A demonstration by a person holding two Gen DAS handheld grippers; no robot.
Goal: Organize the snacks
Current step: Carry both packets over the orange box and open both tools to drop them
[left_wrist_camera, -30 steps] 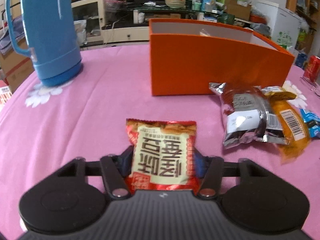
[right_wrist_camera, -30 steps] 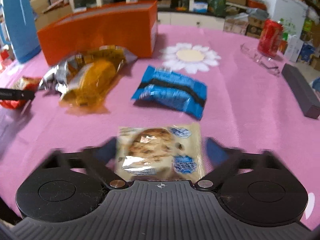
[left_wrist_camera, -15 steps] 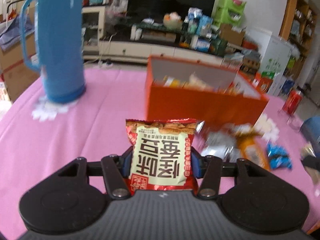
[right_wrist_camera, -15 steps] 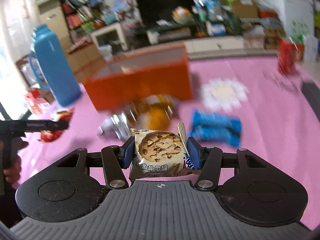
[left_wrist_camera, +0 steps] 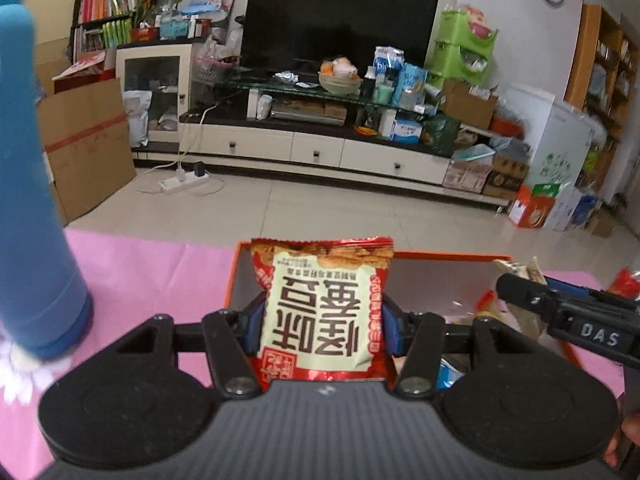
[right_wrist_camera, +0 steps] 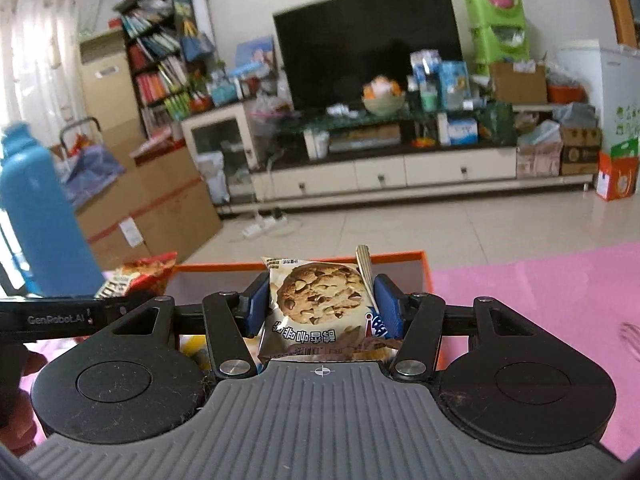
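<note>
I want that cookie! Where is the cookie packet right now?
The cookie packet is pinched in the right gripper, held up over the open orange box. To its left, the left gripper holds a red snack packet.

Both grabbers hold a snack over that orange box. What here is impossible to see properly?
- Orange box contents: both views, mostly hidden by the red snack packet, cookie packet and gripper bodies.
- Blue thermos: left view, top cut off by the edge and blurred.
- Cookie packet's lower part: right view, hidden behind the gripper body.
</note>
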